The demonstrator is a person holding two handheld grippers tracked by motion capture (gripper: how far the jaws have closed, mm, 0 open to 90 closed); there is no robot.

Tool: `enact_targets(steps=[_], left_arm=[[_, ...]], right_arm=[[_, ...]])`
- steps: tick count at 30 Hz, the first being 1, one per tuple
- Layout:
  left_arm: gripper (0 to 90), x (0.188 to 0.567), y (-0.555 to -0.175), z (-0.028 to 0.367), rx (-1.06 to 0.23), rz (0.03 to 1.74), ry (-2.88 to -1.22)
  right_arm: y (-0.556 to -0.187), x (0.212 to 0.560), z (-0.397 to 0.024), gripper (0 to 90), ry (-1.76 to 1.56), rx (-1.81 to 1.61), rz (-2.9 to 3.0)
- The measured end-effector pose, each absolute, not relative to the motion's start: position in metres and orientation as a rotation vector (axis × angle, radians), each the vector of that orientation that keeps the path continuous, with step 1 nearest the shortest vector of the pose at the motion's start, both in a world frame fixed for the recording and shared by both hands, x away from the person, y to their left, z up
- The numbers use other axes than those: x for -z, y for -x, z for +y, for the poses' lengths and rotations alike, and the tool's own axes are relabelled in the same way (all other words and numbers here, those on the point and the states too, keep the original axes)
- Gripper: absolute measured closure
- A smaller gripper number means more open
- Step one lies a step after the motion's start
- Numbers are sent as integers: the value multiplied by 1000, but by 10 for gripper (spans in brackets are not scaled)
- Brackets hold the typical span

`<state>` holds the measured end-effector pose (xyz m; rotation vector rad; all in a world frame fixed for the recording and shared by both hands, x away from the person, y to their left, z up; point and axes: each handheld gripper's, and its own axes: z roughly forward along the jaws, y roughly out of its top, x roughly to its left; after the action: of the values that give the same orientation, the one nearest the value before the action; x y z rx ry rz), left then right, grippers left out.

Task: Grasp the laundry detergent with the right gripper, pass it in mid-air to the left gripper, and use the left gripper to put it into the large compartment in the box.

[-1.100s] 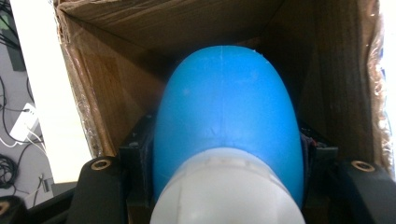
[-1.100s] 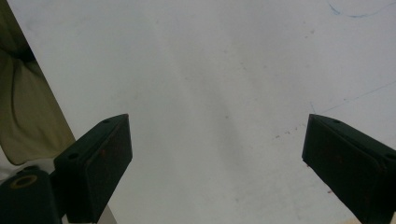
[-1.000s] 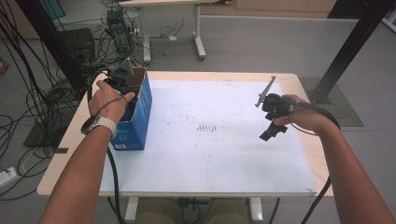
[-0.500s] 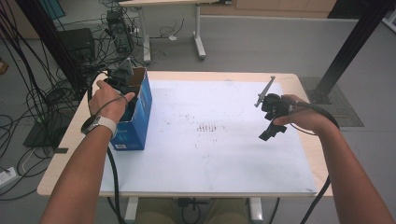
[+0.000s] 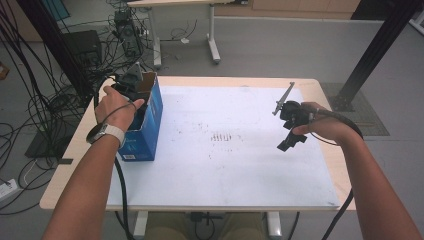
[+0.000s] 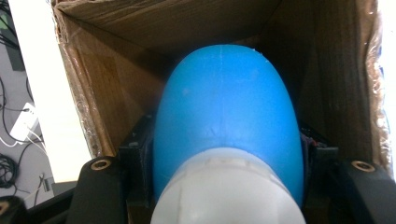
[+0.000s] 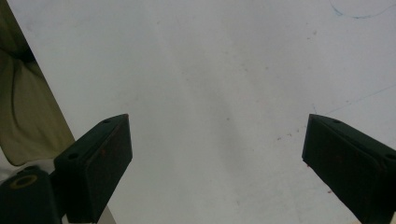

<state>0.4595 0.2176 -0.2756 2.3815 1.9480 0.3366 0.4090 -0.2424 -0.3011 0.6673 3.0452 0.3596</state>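
From the high view, the left gripper (image 5: 131, 86) is held over the open top of a blue cardboard box (image 5: 148, 125) that stands at the left edge of the counter (image 5: 235, 175), on its white sheet. The left hand (image 5: 117, 107) wraps the gripper body and the nose points down into the box. The right gripper (image 5: 291, 126) hangs above the bare right part of the counter, well apart from the box, in the right hand (image 5: 320, 125).

In the left gripper view, the jaws are pinched on a blue object with a white cap or neck (image 6: 226, 140); it sits between them, the white end nearest the camera and the rounded blue end reaching down into the brown inside of the box (image 6: 116, 88). What the object is cannot be told for sure; it looks like a smooth plastic bottle or bulb.

In the right gripper view, the jaws stand wide apart with nothing between them, over plain white counter surface (image 7: 219, 93).

The step in hand appears to be either lifting the blue object out of the box or setting it in; the pictures alone do not settle which. The next move calls for a straight vertical path that keeps the object off the cardboard walls, with the grip kept firm since the surface looks slippery. The free gripper could steady the box.
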Motion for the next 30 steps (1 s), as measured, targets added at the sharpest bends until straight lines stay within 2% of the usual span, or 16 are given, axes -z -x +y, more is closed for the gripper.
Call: enact_targets(steps=[22, 25, 30], left_arm=[[370, 275, -461, 219, -346, 1928, -2383], [309, 272, -461, 220, -333, 1919, -2374], [274, 268, -461, 220, -325, 1895, -2383]], right_arm=[[-408, 305, -243, 82, -673, -350, 3061], [-408, 306, -243, 82, -669, -350, 3064], [-407, 305, -241, 82, -665, -350, 3064]])
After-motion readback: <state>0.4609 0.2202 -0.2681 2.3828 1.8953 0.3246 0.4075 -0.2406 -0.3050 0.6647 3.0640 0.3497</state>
